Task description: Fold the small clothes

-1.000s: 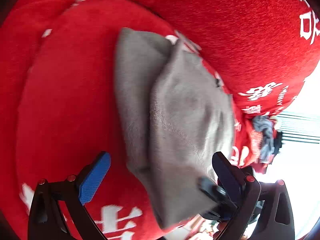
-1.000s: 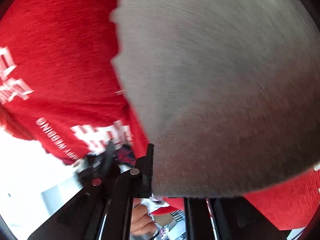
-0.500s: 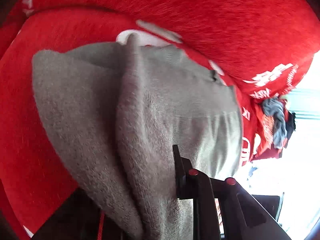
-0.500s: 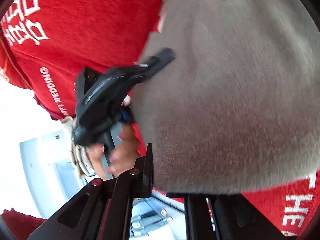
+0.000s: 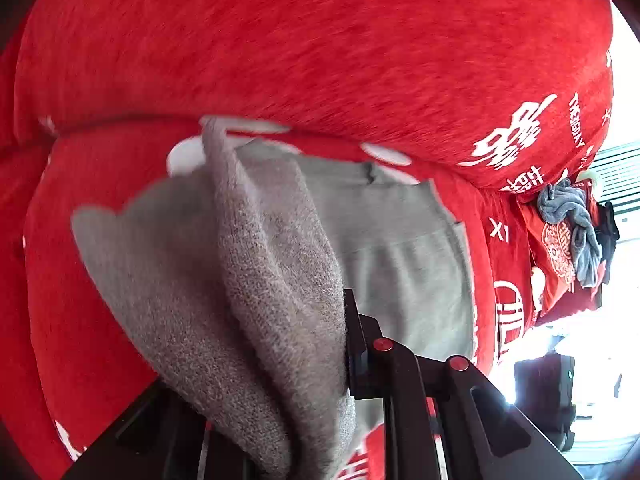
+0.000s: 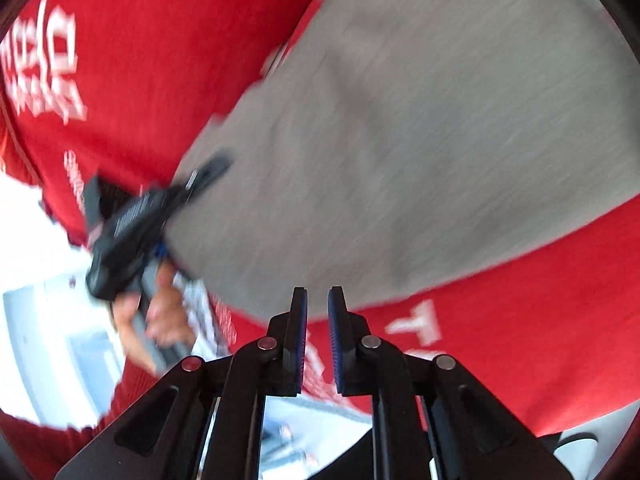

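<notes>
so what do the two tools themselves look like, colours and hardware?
Both are matte black. The right tool has flat fingers with ribbed blue pads, silver pivot screws and slotted linkage arms. The left tool has red pivot screws; its pads are hidden.

The knitted garment point(image 5: 276, 280) at the frame's centre is plain grey; the cover point(image 5: 320, 48) beneath and behind it is bright red with white printed characters and letters; at far right a blue-grey cloth point(image 5: 576, 220); the right hand-held gripper point(image 6: 318, 312) is black with blue pads point(image 6: 334, 344).
</notes>
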A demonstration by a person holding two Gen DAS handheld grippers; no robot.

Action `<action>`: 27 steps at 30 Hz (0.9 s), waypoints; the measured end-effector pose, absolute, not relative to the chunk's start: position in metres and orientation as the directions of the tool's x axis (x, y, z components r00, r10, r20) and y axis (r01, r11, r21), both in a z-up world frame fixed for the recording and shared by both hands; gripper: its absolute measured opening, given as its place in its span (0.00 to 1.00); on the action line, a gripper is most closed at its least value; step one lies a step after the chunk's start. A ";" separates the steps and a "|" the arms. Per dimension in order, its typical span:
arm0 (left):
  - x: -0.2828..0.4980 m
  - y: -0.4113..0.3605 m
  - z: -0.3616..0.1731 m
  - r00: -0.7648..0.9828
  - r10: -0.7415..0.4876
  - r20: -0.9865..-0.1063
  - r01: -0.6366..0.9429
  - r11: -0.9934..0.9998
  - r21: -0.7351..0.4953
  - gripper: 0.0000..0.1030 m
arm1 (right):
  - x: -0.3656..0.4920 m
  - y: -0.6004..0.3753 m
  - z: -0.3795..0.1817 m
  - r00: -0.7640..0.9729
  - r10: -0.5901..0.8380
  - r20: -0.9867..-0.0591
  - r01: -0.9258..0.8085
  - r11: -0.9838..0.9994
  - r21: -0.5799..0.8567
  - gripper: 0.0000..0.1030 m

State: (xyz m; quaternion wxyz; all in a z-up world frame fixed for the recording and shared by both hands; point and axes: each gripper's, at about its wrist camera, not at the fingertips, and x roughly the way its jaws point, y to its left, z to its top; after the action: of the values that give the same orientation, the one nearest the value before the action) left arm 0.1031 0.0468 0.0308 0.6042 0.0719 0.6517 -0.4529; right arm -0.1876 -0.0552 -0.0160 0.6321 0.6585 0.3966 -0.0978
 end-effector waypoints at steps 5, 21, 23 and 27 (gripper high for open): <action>0.063 0.002 0.070 -0.204 -0.441 -0.874 0.709 0.549 -0.442 0.18 | -0.212 -0.106 -0.015 0.690 0.330 -0.644 0.649 0.111 0.753 0.13; -0.109 -0.161 0.031 -0.142 -0.252 -0.957 0.907 0.355 -0.228 0.55 | -0.278 -0.171 -0.081 0.753 0.315 -0.577 0.623 -0.061 0.780 0.13; -0.122 -0.163 0.049 -0.160 -0.292 -0.943 0.931 0.272 -0.242 0.55 | -0.284 -0.174 -0.085 0.758 0.318 -0.569 0.618 -0.073 0.782 0.13; -0.122 -0.158 0.077 -0.140 -0.351 -0.926 0.949 0.219 -0.227 0.55 | -0.305 -0.189 -0.087 0.773 0.304 -0.557 0.607 -0.100 0.788 0.13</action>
State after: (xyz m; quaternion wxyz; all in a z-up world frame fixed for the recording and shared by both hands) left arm -0.1224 -0.1583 0.0766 0.5875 0.2909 0.5141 -0.5531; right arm -0.3052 -0.1887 -0.0873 0.5941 0.7304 0.3118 -0.1277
